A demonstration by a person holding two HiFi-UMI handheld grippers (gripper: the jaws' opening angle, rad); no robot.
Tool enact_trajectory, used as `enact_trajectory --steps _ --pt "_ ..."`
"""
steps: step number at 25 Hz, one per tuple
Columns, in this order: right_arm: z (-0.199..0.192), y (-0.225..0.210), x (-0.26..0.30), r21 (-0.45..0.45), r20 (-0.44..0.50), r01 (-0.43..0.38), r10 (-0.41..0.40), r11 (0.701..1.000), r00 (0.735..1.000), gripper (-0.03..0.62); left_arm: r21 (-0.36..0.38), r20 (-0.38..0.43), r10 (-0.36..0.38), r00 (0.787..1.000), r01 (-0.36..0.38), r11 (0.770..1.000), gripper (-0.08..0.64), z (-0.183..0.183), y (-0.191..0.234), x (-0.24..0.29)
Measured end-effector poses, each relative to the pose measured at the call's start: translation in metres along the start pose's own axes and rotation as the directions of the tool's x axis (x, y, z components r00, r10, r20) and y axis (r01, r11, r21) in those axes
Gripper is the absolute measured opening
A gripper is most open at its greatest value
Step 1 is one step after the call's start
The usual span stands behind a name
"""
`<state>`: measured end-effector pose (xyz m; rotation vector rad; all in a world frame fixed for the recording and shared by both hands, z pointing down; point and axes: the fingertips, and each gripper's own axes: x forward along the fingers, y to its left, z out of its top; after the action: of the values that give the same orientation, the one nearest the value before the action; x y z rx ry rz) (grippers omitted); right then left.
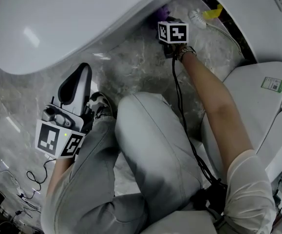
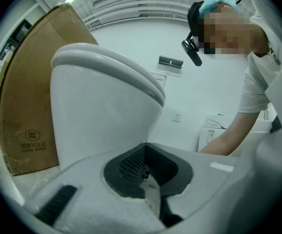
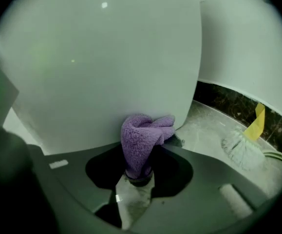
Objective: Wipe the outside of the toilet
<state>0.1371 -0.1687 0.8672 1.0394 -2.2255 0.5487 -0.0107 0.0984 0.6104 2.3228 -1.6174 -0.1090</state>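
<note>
While right hand-held gripper (image 3: pixel 140 172) clamps purple cloth (image 3: pixel 143 140), cloth presses against lower outside wall of white toilet (image 3: pixel 106 67), just above marble floor (image 3: pixel 204 126). Left hand-held gripper (image 2: pixel 145 172): jaws together, nothing between, apart from toilet, beside person's knee (image 1: pixel 150 130). White brush (image 3: pixel 243 147) with yellow handle lies on floor near wall. Cardboard box (image 2: pixel 28 106) stands beside toilet.

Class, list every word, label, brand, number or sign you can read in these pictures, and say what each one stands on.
"CCC", in an oval mark: on the side of the cardboard box behind the toilet.
Print under that mark: too blurred to read.
Green and white label on the second toilet: too small to read.
Label on the white carton: too small to read.
</note>
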Motion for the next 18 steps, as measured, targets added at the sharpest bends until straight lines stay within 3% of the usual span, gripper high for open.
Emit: enact_trajectory --steps 8,11,14,16,18 --pt "-0.032 0.111 -0.031 -0.097 -0.023 -0.221 0.220 0.970 0.975 0.137 0.044 0.049 0.094 0.994 -0.096 0.994 0.006 0.028 -0.004 -0.041" --pt "-0.040 0.145 -0.043 -0.112 -0.041 -0.264 0.261 0.958 0.965 0.137 0.056 0.064 0.193 0.979 -0.197 0.979 0.006 0.052 0.012 -0.089" --pt "-0.047 0.166 -0.058 -0.081 -0.049 -0.265 0.262 0.961 0.964 0.137 0.104 0.066 0.307 0.949 -0.313 0.944 0.006 0.080 0.023 -0.154" --pt "-0.048 0.173 -0.063 -0.028 -0.040 -0.222 0.221 0.975 0.974 0.138 0.129 0.062 0.363 0.930 -0.368 0.921 0.006 0.096 0.028 -0.195" --pt "-0.048 0.178 -0.064 0.051 -0.024 -0.157 0.158 0.986 0.987 0.138 0.091 0.081 0.401 0.912 -0.408 0.909 0.006 0.112 0.037 -0.236"
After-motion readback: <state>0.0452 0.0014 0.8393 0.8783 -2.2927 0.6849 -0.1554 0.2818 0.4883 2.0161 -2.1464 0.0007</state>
